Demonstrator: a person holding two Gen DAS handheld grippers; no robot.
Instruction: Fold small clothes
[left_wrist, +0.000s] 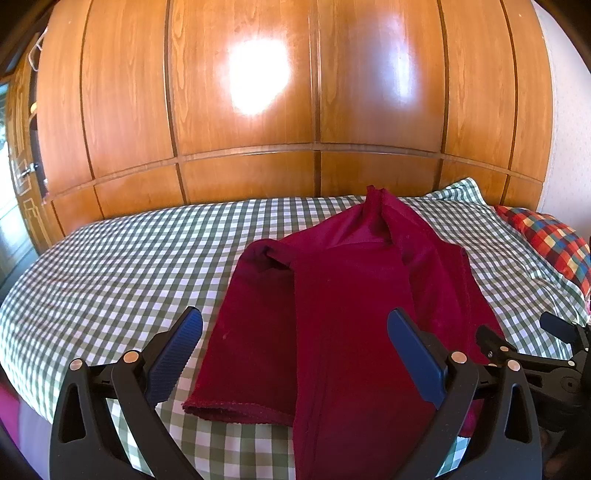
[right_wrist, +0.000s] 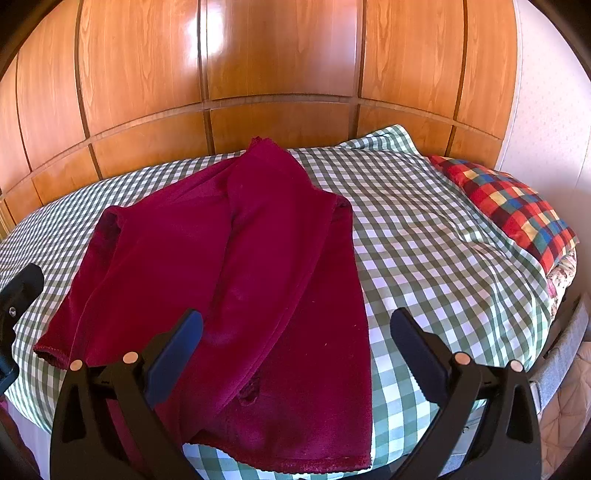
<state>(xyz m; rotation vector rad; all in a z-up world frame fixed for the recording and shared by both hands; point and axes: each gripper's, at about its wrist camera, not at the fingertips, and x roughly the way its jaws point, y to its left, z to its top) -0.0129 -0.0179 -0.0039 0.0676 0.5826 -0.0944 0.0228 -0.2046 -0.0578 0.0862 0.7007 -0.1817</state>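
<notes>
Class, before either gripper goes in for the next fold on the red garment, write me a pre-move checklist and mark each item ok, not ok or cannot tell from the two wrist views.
1. Left gripper open, holding nothing: ok.
2. Right gripper open, holding nothing: ok.
3. Red garment fully on the checked bedsheet, near hem inside the bed's edge: ok.
4. Garment lying flat: not ok; its far end is bunched and raised, with lengthwise folds showing.
5. Plaid pillow apart from the garment: ok.
6. Layers underneath smooth: cannot tell; the top layer hides them.
</notes>
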